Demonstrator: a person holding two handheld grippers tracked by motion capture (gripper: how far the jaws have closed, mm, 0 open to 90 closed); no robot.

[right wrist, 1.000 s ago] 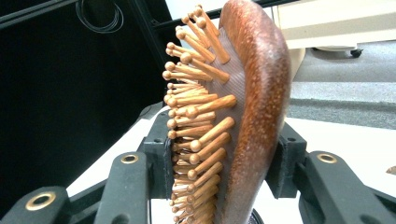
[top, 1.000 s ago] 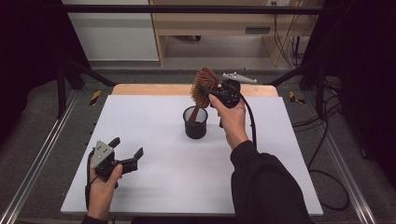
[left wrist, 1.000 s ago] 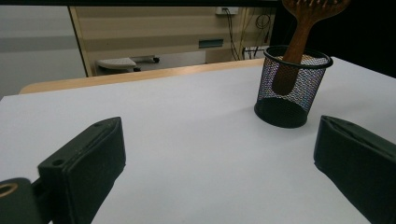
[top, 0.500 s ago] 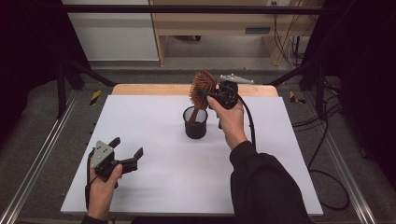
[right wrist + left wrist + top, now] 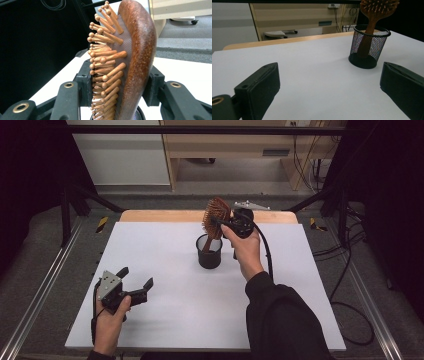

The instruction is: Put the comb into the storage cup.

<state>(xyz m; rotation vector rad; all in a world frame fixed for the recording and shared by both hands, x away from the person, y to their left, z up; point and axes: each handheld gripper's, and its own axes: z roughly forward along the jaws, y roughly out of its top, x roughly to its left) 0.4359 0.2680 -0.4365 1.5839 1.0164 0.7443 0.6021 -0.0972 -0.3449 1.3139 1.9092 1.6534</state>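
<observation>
The right gripper (image 5: 220, 224) was clamped on the head of a brown wooden paddle hairbrush with round-tipped wooden bristles (image 5: 216, 217), one jaw pressed against the bristle face and the other against the smooth rounded back, as the right gripper view showed (image 5: 120, 75). The person's right hand (image 5: 246, 247) held that gripper above the far middle of the desk, with its black cable trailing down past a dark sleeve (image 5: 280, 320). The brush stood nearly upright, tilted a little, its head above the rim and its handle reaching down inside a black wire-mesh cylindrical cup (image 5: 209, 252). In the left gripper view the handle (image 5: 368, 37) showed through the mesh, leaning against the cup's far rim (image 5: 372, 27). The cup stood upright on the white desk top (image 5: 165, 245), a little beyond its centre.

The left gripper (image 5: 136, 285) rested low near the front left corner of the desk, held in the person's left hand (image 5: 107, 317), with its jaws wide apart and nothing between them. It was well apart from the cup. A pale wooden strip (image 5: 150, 216) ran along the far edge of the desk.
</observation>
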